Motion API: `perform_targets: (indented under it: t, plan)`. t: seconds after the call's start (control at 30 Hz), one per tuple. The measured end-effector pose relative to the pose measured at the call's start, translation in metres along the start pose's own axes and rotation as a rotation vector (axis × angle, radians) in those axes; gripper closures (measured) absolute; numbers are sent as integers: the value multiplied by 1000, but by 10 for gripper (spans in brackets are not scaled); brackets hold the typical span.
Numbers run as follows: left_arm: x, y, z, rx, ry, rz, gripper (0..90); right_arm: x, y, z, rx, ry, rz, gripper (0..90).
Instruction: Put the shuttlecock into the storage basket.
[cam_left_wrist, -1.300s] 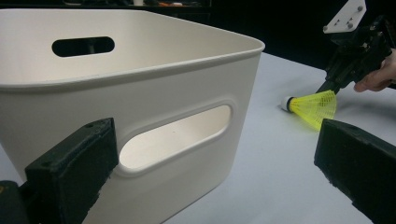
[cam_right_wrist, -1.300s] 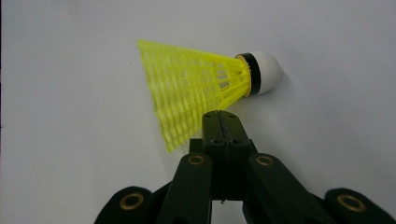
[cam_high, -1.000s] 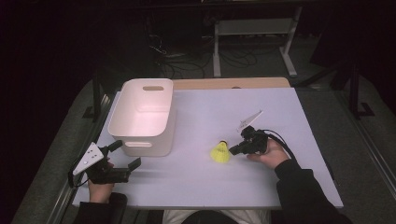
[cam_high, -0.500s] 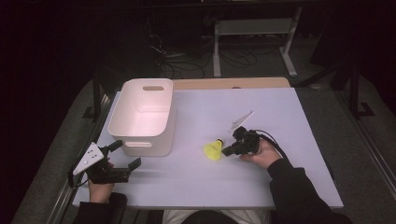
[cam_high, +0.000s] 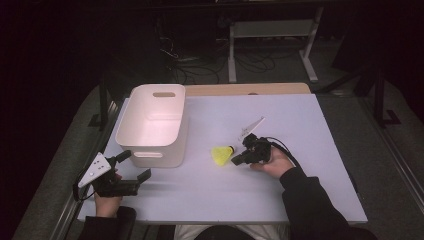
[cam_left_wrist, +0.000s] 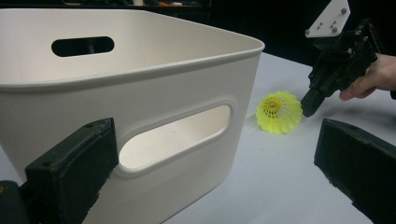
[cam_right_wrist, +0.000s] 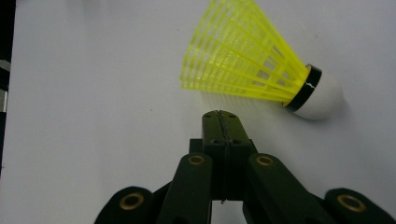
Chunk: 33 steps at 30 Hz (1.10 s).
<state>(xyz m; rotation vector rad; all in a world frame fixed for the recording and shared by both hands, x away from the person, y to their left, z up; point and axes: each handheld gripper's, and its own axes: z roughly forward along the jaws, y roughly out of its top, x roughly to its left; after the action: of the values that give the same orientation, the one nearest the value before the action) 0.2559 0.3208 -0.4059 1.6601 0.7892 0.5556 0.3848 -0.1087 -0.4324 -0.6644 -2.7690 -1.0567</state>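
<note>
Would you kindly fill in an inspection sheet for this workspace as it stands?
Surface: white table, flat, evenly lit.
Job's things: yellow shuttlecock on its side; white bin, nothing seen inside.
Clutter: nothing seen.
Grippers: right claw shut, empty, tips beside the shuttlecock's skirt; left claw open, near the bin's handle slot.
Cables: black cable trails from the right claw.
Surroundings: dark floor, metal frame, loose cables.

Right gripper (cam_right_wrist: 219, 114) rising from the bottom centre of the frame, jaws pressed together with nothing between them. Just above the tips, a yellow plastic shuttlecock (cam_right_wrist: 247, 60) lying on its side on the white tabletop (cam_right_wrist: 93, 93), skirt toward upper centre, white cork with black band at right.
</note>
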Motion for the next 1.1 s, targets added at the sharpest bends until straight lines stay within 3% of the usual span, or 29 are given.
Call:
perform_targets:
  t: [0.4,1.1]
  plan:
    - [0,0,0,-1,-2,-1,0,0,20,8,-2,0,-20,887]
    - [0,0,0,-1,-4,-1,0,-11,23,24,-3,-18,4,887]
